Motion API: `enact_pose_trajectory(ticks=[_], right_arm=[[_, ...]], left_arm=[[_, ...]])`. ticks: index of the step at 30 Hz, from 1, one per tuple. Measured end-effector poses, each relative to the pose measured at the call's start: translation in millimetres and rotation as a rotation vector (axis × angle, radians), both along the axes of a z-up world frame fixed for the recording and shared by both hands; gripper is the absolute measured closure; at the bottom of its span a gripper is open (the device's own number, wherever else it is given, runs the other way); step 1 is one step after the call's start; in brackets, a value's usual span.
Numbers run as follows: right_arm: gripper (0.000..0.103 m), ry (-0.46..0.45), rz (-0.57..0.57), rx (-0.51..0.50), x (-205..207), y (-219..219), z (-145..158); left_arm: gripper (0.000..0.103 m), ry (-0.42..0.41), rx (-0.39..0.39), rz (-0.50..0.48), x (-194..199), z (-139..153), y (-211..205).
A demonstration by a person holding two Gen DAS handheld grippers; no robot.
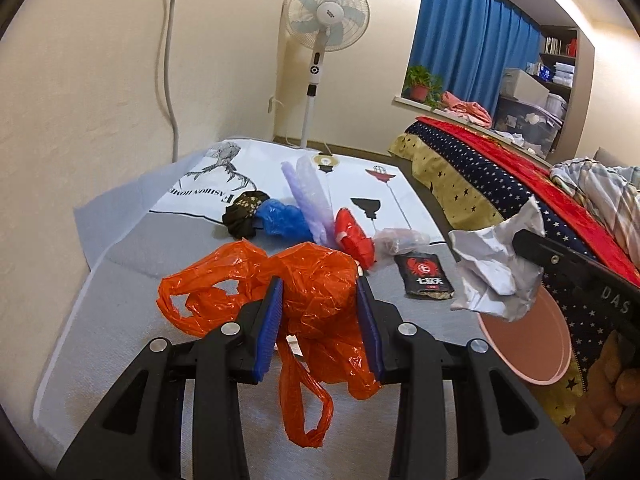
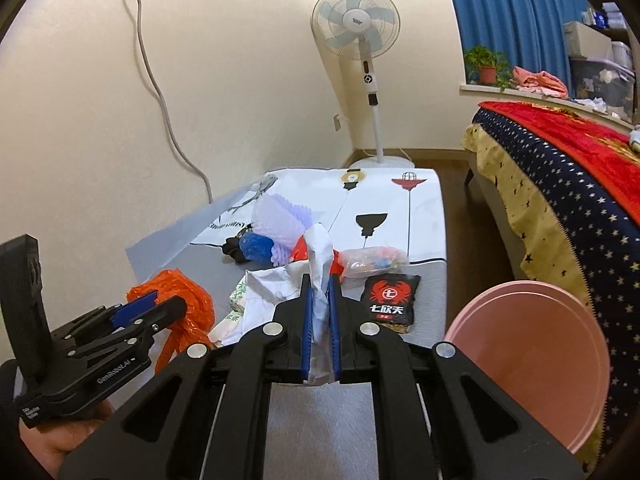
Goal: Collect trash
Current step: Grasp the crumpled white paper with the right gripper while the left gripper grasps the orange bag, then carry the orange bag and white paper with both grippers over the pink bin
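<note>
My left gripper (image 1: 320,280) is shut on an orange plastic bag (image 1: 312,292) and holds it above the grey table (image 1: 120,312); the bag's handles hang down. It also shows in the right wrist view (image 2: 180,296). My right gripper (image 2: 320,280) is shut on crumpled white paper (image 2: 320,256), also seen in the left wrist view (image 1: 492,264), held over the table's right edge near a pink bin (image 2: 532,372). More trash lies on the table: a black snack packet (image 2: 390,304), a clear bag (image 2: 372,262), a red wrapper (image 1: 354,238), a blue bag (image 1: 280,216), purple foam netting (image 1: 308,196).
A dark crumpled item (image 1: 240,216) lies beside the blue bag. A white printed cloth (image 2: 384,208) covers the table's far half. A standing fan (image 2: 360,28) is behind the table. A bed with a starred cover (image 2: 560,200) is on the right, close to the bin.
</note>
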State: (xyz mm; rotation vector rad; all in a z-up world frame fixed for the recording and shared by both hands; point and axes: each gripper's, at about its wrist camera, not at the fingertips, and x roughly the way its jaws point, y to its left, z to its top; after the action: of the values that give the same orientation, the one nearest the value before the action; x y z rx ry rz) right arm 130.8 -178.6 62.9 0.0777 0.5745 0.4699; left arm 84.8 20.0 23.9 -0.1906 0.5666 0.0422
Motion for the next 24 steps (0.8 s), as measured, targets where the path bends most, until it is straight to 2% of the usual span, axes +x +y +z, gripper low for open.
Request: enact_pose_trajectory(ticks=[6,13,24], right_arm=[[0.095,-0.040,-0.013,-0.020,-17,-15,21],[0.095,-0.042,-0.057,-0.009,-23,-37,39],[0.095,-0.099,-0.087,-0.104,-22,-72,72]], left_arm=[[0.067,-0.025,-0.008,-0.021,-3,11,-12],[0.067,-0.043,0.001,-0.050,-6,19,-26],[0.067,-0.062,0.004,-0.080,-7,26,-42]])
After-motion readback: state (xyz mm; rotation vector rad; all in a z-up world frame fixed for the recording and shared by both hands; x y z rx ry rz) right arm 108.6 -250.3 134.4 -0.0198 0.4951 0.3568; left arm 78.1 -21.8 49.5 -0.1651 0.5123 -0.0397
